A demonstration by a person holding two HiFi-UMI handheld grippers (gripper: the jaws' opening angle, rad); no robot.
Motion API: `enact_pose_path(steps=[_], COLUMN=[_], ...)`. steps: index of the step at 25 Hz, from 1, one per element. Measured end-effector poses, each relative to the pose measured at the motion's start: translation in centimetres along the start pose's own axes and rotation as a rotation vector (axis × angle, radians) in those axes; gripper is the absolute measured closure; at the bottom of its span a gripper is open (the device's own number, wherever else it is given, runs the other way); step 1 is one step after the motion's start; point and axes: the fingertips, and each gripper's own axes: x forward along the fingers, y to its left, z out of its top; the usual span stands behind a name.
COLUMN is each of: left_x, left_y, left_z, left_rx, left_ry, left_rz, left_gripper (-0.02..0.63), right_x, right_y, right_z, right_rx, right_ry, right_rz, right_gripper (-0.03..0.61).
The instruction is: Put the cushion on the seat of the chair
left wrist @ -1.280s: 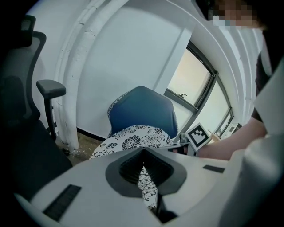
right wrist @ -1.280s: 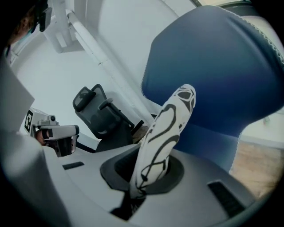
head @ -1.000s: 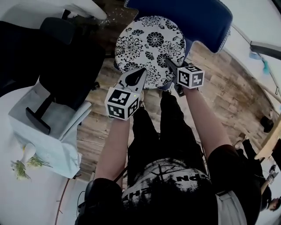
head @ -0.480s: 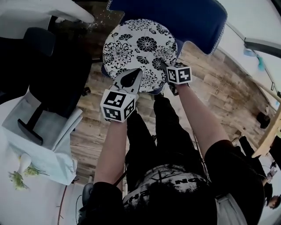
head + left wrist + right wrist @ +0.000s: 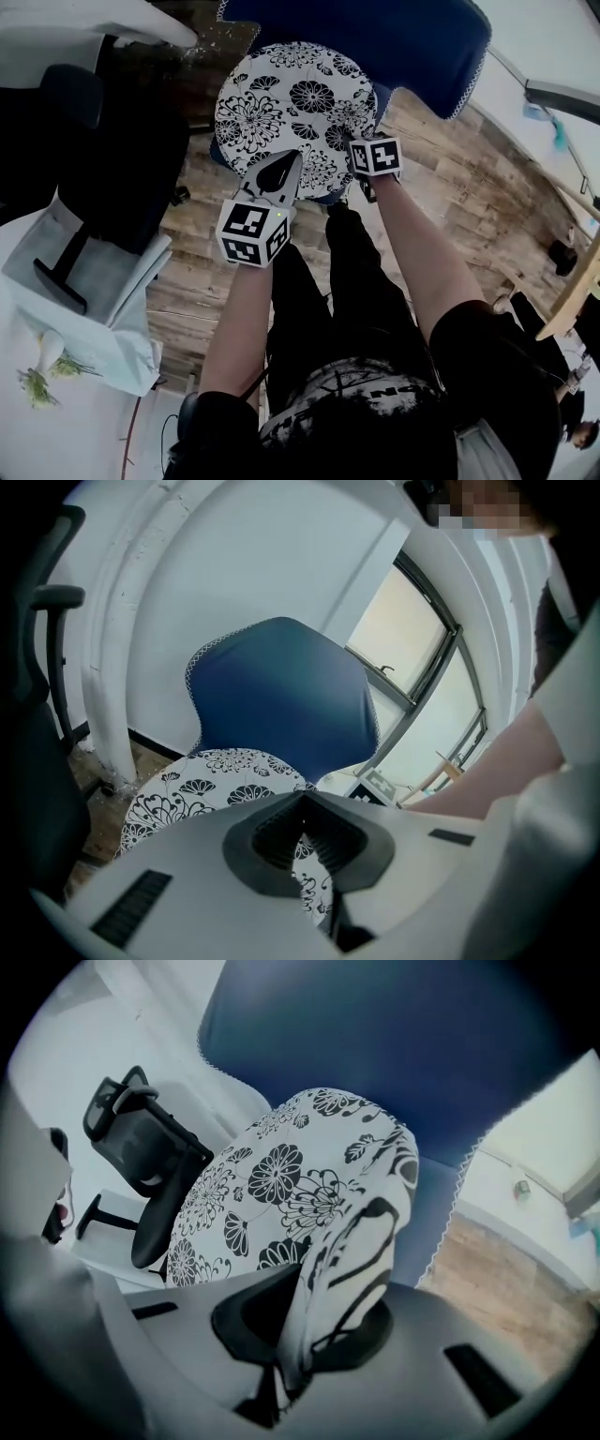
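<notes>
A round white cushion (image 5: 295,103) with black flowers lies over the seat of the blue chair (image 5: 394,37), and blue seat edge shows around it. I cannot tell whether it rests fully on the seat. My left gripper (image 5: 296,157) is shut on its near edge, and patterned fabric shows between its jaws in the left gripper view (image 5: 302,799). My right gripper (image 5: 352,145) is shut on the near right edge. In the right gripper view, a fold of cushion (image 5: 281,1176) is pinched at that gripper (image 5: 323,1297), below the blue chair back (image 5: 394,1044).
A black office chair (image 5: 103,141) stands close on the left. Beside it is a white-clothed table (image 5: 84,300) with a small vase of flowers (image 5: 42,361). Wooden floor (image 5: 459,197) runs to the right. The person's legs stand just in front of the blue chair.
Both grippers have sunk toward the blue chair with the cushion held between them. The cushion now sits lower over the seat and further left in the head view.
</notes>
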Motion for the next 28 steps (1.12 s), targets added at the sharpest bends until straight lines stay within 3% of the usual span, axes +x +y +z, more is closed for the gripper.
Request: enact_pose_path(steps=[9, 14, 17, 28], left_x=[1.8, 2.0, 1.9, 1.7], left_y=[-0.9, -1.4, -1.4, -2.4], left_z=[-0.3, 0.1, 0.7, 1.0], left_rx=[0.014, 0.019, 0.003, 0.034], left_ry=[0.03, 0.025, 0.007, 0.021], left_rz=[-0.023, -0.024, -0.023, -0.044], left_gripper=[0.6, 0.6, 0.6, 0.6], right_x=[0.6, 0.8, 0.5, -1.2], right_y=[0.3, 0.0, -0.9, -3.0], right_z=[-1.0, -2.1, -1.9, -3.2], right_rx=[0.066, 0.027, 0.01, 0.043], right_ry=[0.025, 0.077, 0.078, 0.053], right_rz=[0.053, 0.02, -0.026, -0.105], right_gripper=[0.53, 0.376, 0.329, 0.301])
